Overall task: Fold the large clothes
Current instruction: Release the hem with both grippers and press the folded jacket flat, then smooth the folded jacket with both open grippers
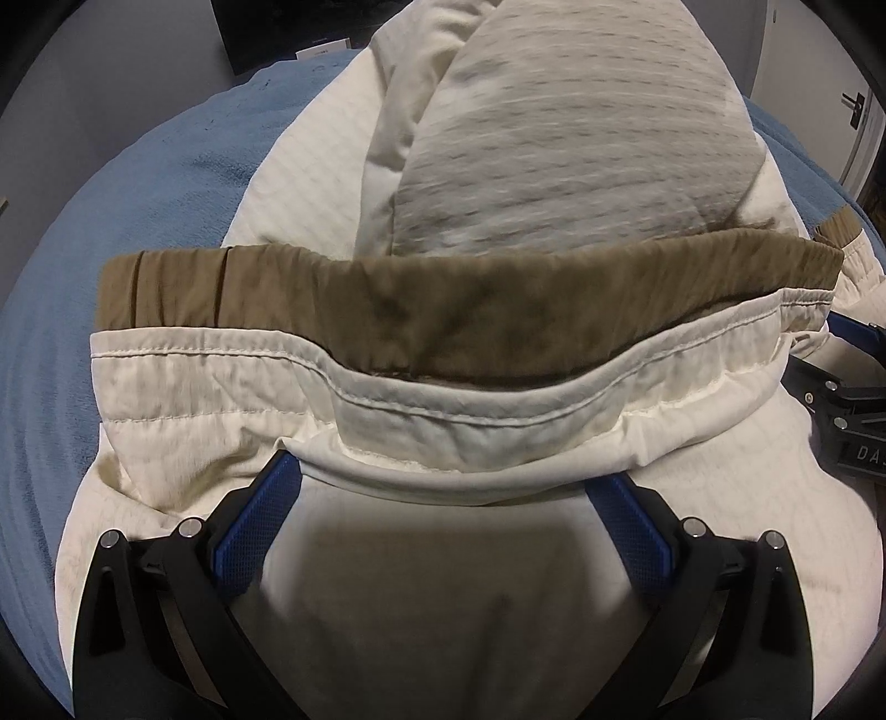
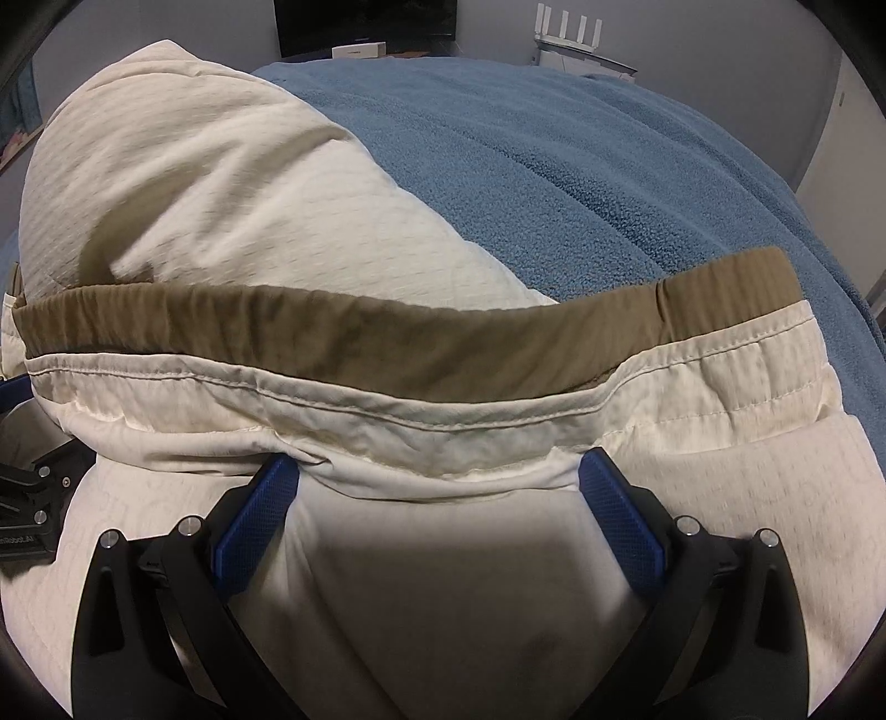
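Blue textured pads line the two black fingers of the left claw (image 1: pixel 443 487), which stand apart with a bunched fold of cream fabric lying between them; whether the pads actually press on the cloth cannot be told. The right claw (image 2: pixel 437 482) looks the same: its blue-padded fingers are spread, with a gathered ridge of the same fabric sitting across the gap between their tips.

Both claws sit at the waist end of a large cream quilted garment with a grid-stitched surface (image 1: pixel 166 498) (image 2: pixel 194 221). Just beyond each claw's tips runs a stitched cream hem, and behind that a wide olive-brown gathered waistband (image 1: pixel 443 310) (image 2: pixel 387 343) crosses each view from side to side. In the left wrist view the right claw's black frame shows at the right edge, just beside the garment; in the right wrist view the left claw's frame shows at the left edge.

Past the waistband the garment mounds up, and in the left wrist view a grey mesh lining (image 1: pixel 581 138) shows on its raised part. The garment lies on a bed covered by a blue fleece blanket (image 1: pixel 138 194) (image 2: pixel 609 166). At the bed's far edge are a dark screen (image 2: pixel 365 25) and a white router with upright aerials (image 2: pixel 565 27) against a grey wall.
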### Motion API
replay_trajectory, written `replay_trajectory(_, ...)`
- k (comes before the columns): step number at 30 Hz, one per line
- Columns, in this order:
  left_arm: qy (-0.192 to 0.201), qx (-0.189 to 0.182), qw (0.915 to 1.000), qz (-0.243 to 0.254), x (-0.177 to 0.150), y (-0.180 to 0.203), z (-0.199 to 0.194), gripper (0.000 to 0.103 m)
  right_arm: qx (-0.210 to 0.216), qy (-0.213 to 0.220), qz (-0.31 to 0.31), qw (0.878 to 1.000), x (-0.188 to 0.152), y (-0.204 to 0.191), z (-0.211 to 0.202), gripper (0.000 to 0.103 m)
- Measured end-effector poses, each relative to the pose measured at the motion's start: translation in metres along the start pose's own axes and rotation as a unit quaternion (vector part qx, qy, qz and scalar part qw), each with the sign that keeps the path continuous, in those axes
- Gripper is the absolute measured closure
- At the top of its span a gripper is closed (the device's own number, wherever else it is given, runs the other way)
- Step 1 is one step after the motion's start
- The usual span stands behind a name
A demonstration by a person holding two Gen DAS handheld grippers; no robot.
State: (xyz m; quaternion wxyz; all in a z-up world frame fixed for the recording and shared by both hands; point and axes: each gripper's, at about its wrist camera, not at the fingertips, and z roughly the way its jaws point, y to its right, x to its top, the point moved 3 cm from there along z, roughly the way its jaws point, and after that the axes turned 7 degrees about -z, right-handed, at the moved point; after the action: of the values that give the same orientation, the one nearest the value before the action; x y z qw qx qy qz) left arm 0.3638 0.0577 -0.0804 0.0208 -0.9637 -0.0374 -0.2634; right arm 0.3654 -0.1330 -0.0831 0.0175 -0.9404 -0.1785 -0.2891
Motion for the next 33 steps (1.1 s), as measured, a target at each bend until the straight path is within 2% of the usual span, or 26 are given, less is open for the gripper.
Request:
replay_trajectory(22, 0.013, -0.003, 0.9999, -0.005, -0.012, -0.005, 0.004, 0.005, 0.000, 0.010, 0.002, 1.000, -0.002, 0.001, 0.005, 0.006)
replay_trajectory(26, 0.042, -0.028, 0.9987, -0.010, -0.019, -0.012, -0.013, 0.005, 0.005, 0.047, 0.009, 0.999, -0.014, 0.003, -0.017, 0.006)
replay_trajectory(29, 0.051, -0.052, 0.9971, -0.022, -0.027, -0.027, -0.032, 0.005, 0.027, 0.076, 0.028, 0.996, -0.028, 0.021, -0.052, 0.006)
replay_trajectory(30, 0.052, -0.059, 0.9965, -0.029, -0.030, -0.033, -0.038, 0.005, 0.023, 0.078, 0.033, 0.996, -0.033, 0.028, -0.060, 0.006)
replay_trajectory(33, 0.048, -0.068, 0.9958, -0.038, -0.046, -0.054, -0.058, 0.005, -0.035, 0.059, 0.016, 0.998, -0.055, 0.055, -0.077, 0.006)
